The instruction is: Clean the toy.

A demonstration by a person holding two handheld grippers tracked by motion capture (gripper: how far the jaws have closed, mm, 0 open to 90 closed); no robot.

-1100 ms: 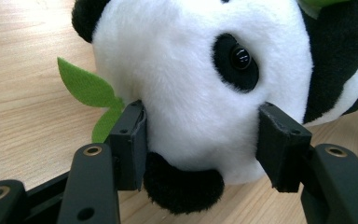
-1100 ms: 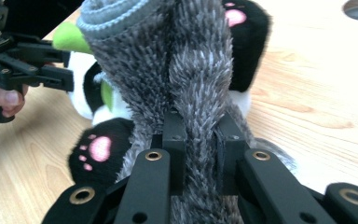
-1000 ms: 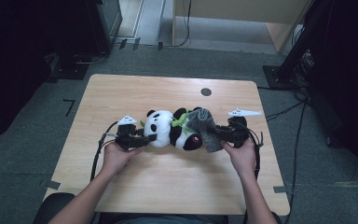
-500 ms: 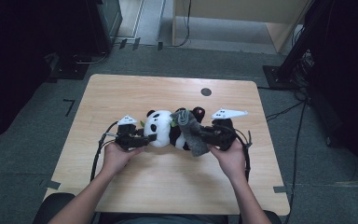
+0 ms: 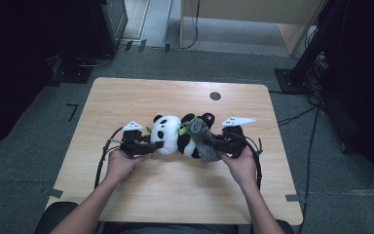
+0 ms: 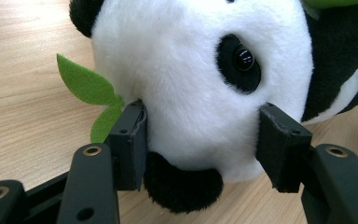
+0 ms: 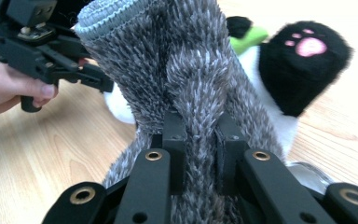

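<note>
High view showed a wooden table (image 5: pixel 141 97) with a panda toy (image 5: pixel 175 139) lying near its centre. A grey fuzzy sock (image 5: pixel 202 141) sat over the panda at its 3 o'clock end. At 9 o'clock the left gripper (image 5: pixel 151 145) clamped the panda's white head. At 3 o'clock the right gripper (image 5: pixel 218 142) pinched a fold of the sock.

The high view looks forward and down from above the person's side, taking in the whole table (image 5: pixel 126 97). The left gripper view sits very close to the panda (image 6: pixel 196 74), level with the tabletop. The right gripper view, equally close, faces the grey sock (image 7: pixel 168 56); all three share the panda.
</note>
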